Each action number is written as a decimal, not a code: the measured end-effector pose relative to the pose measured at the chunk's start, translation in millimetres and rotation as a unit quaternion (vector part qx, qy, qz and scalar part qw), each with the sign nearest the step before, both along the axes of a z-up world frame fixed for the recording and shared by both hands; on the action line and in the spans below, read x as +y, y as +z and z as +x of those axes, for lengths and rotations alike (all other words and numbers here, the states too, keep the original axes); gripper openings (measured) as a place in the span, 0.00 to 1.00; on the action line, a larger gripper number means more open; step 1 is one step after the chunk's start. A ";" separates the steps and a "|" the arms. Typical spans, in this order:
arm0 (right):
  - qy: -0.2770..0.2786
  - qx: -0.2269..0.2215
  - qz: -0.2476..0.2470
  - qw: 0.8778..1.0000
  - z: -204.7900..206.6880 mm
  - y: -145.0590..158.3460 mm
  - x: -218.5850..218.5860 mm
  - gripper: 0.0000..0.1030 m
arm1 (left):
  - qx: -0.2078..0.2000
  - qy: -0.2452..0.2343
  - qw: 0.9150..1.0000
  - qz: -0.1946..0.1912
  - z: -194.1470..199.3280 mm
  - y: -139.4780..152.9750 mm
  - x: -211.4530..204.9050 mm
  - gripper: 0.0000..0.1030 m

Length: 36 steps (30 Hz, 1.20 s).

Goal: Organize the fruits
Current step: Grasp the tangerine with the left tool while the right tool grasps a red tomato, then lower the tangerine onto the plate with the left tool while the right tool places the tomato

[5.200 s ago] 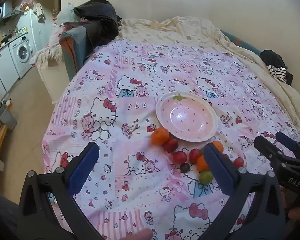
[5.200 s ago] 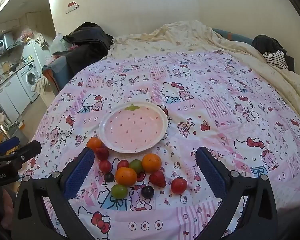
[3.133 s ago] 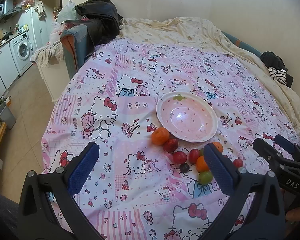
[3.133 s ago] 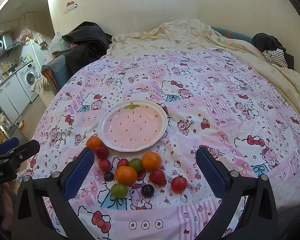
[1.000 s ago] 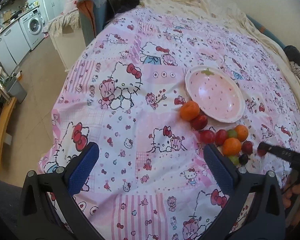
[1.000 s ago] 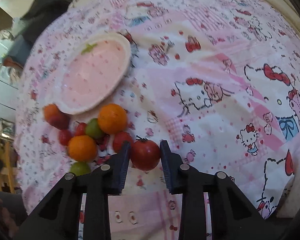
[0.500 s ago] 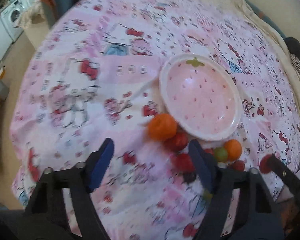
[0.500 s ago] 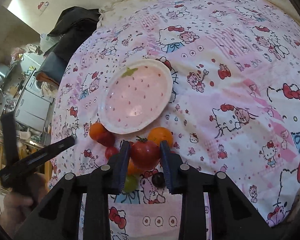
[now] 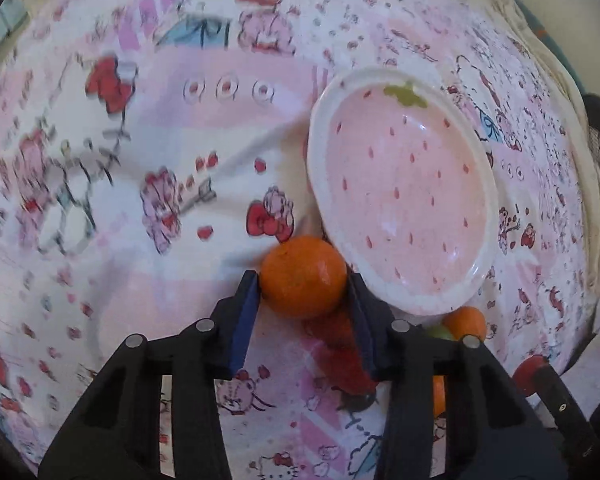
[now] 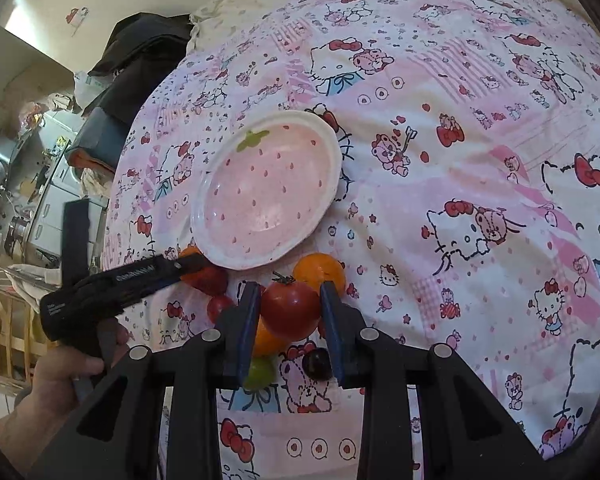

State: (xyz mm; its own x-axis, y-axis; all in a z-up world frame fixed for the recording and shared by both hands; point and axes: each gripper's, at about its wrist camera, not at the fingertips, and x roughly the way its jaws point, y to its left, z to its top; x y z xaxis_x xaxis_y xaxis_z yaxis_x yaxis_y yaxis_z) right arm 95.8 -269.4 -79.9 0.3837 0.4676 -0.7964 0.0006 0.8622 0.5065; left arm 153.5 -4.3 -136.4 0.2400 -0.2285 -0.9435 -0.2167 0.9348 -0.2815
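In the left wrist view the patterned bedcover [image 9: 100,160] is smeared by motion blur toward the left edge. A red fruit [image 9: 340,340] behind the gripper's finger is blurred and partly hidden. In the right wrist view the orange [image 10: 266,340], green fruit [image 10: 260,372] and dark fruit [image 10: 314,362] are partly covered by the fingers.

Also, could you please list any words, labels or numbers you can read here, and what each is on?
White lettering on the side of the left gripper, whose jaws have just been closing with an orange between them: too blurred to read.
Small white mark near its handle: too small to read.
Bedspread and plate: pictures only, no words.
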 end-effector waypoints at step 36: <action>0.046 0.006 0.000 0.999 162.5 -26.3 30.6 0.31 | -0.124 -0.123 0.977 0.118 79.6 36.4 -46.9 0.36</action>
State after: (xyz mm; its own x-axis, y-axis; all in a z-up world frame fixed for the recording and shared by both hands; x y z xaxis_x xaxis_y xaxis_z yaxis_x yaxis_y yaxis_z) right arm 258.3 -238.8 -106.2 0.3287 0.5001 -0.8012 -0.0723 0.8591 0.5066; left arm 233.1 -51.2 -100.0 0.4337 -0.0918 -0.8964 0.0715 0.9952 -0.0673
